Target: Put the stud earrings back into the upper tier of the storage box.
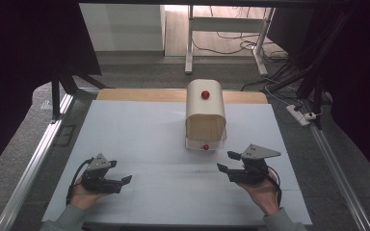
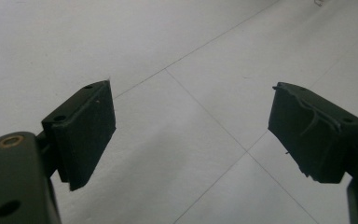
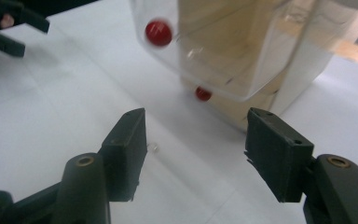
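From above, a rounded box (image 1: 205,114) with a red knob (image 1: 205,95) stands at the far middle of the white surface (image 1: 144,139). Both hand-held grippers, left (image 1: 120,180) and right (image 1: 226,161), rest near the front edge, jaws wide. Left gripper view: spread jaws over bare surface. Right gripper view: jaws wide, empty, facing the box (image 3: 242,51) nearby.

The only obstacle on the white table (image 1: 139,130) is the cream box (image 1: 205,108) with red knobs (image 1: 205,94), standing at the far middle. All the surface to the left of the box and in front of it is bare, so a gripper can pass there freely. Just in front of the box waits the right gripper (image 1: 227,161), jaws apart, and well to its left the left gripper (image 1: 121,172).
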The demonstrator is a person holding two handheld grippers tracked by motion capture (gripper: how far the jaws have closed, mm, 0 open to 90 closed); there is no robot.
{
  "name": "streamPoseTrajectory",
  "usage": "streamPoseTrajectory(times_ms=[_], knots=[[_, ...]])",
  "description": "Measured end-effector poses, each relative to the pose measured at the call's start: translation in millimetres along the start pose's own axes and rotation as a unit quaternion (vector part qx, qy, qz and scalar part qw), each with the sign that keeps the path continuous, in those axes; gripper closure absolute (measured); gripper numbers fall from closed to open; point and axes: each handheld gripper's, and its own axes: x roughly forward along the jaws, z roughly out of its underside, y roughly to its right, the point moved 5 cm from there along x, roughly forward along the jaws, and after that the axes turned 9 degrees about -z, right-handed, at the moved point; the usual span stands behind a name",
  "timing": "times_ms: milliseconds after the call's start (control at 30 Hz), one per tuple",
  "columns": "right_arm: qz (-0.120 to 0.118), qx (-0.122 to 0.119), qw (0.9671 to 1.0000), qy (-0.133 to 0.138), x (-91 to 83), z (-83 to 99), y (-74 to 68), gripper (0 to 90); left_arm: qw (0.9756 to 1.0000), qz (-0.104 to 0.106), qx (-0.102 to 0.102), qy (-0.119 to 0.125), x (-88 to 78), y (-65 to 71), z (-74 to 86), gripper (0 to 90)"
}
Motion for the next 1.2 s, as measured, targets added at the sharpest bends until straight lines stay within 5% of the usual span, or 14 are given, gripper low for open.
streamPoseTrajectory(times_ms=[433,900,1200], knots=[[-0.013,-0.012,0.9982,-0.057,46.3,25.5,-9.4,38.9,1.0,0.001,0.003,-0.004,2.5,0.5,0.9,14.3],[0.012,0.015,0.9967,-0.079,75.9,33.4,-3.2,42.8,1.0,0.0,0.002,-0.007,3.3,-0.6,1.4,13.6],[0.024,0.0,0.9951,-0.096,92.8,33.1,-9.3,50.4,0.9999,-0.007,0.005,-0.009,3.5,-1.0,1.9,13.6]])
